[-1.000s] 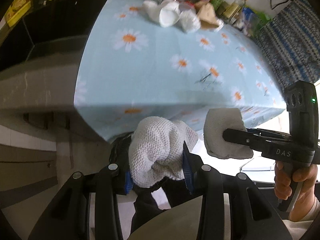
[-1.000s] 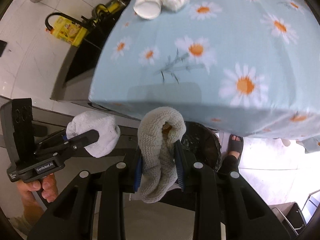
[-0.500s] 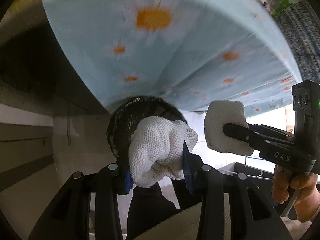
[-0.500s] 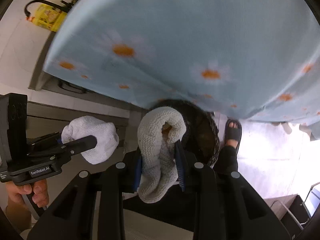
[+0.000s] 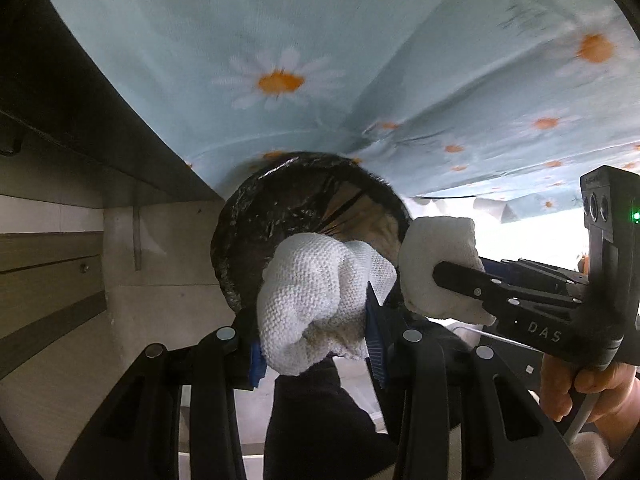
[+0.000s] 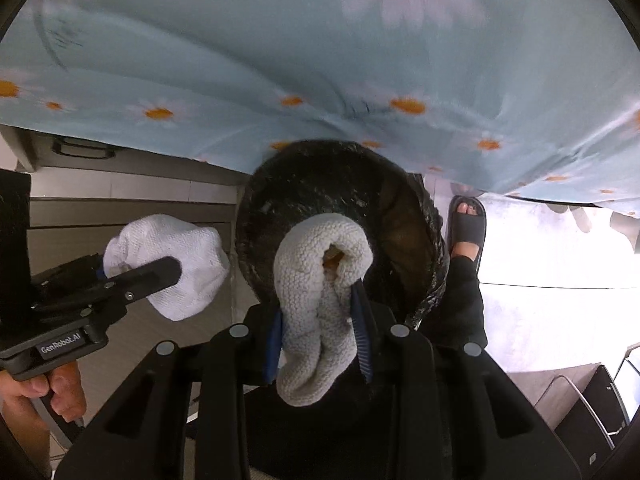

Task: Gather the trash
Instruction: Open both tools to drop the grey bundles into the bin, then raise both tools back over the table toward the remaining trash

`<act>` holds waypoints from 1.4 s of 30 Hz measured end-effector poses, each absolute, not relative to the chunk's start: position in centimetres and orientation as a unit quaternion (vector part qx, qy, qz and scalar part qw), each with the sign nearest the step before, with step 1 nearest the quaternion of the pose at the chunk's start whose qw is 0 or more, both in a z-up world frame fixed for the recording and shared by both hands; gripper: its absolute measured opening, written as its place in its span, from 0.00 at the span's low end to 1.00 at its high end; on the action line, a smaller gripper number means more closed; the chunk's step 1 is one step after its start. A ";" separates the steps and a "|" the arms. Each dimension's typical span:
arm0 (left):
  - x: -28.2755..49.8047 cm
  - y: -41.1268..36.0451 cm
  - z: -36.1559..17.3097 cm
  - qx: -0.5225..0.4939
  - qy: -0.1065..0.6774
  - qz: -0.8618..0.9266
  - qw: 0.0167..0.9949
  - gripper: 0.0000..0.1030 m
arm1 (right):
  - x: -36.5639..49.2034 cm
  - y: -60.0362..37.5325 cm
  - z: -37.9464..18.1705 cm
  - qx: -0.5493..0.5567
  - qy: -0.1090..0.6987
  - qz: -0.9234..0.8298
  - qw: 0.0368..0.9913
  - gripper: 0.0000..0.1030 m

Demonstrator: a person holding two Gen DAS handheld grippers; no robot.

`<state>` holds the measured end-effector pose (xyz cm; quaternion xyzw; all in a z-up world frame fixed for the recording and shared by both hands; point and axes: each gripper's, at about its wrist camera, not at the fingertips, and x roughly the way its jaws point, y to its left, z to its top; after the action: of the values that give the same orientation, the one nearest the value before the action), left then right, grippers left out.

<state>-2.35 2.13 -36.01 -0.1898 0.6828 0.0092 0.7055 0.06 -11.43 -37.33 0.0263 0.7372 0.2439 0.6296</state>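
A black-lined trash bin (image 5: 280,216) stands on the floor, its far rim tucked under the hanging edge of a light blue daisy-print tablecloth (image 5: 280,40), which fills the upper part of both wrist views. Directly over the bin's mouth, the left gripper (image 5: 316,320) is clamped on a wad of white knitted cloth (image 5: 304,296), its blue-padded fingers pressed against the wad's two sides. Just to its right, the right gripper (image 6: 320,320) grips a second wad of off-white knitted cloth (image 6: 316,280), folded over so that a small orange-brown patch shows inside the fold; this wad also hangs above the bin opening. Each gripper appears in the other's view, with the person's hand (image 5: 580,384) wrapped round the black handle marked "DAS", and the other hand (image 6: 44,392) below the handle marked "GenRobot.AI". A foot in a dark sandal (image 6: 466,224) rests on the pale floor beside the bin, to its right. Grey cabinet fronts (image 5: 52,272) stand to the left of the bin.
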 end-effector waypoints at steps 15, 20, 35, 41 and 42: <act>-2.6 3.2 -39.5 -0.208 0.710 0.033 0.672 0.63 | 1.1 -14.0 -38.3 0.103 0.747 0.223 0.618 0.61; -2.6 3.0 -39.6 -0.206 0.712 0.035 0.670 0.63 | 1.2 -14.3 -37.8 0.089 0.746 0.222 0.622 0.61; -2.9 2.1 -36.5 -0.194 0.693 0.014 0.694 0.63 | 0.8 -15.1 -33.6 0.053 0.714 0.241 0.655 0.61; -3.2 2.0 -33.2 -0.192 0.679 0.001 0.708 0.63 | 0.9 -15.8 -28.8 0.058 0.687 0.266 0.674 0.61; -3.3 2.1 -32.1 -0.190 0.673 0.001 0.715 0.63 | 1.0 -15.9 -27.8 0.058 0.682 0.271 0.677 0.61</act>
<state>-3.32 2.06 -32.14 -0.1896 0.6731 0.0010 0.7148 0.95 -15.89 -27.78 0.0579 0.6820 0.2709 0.6768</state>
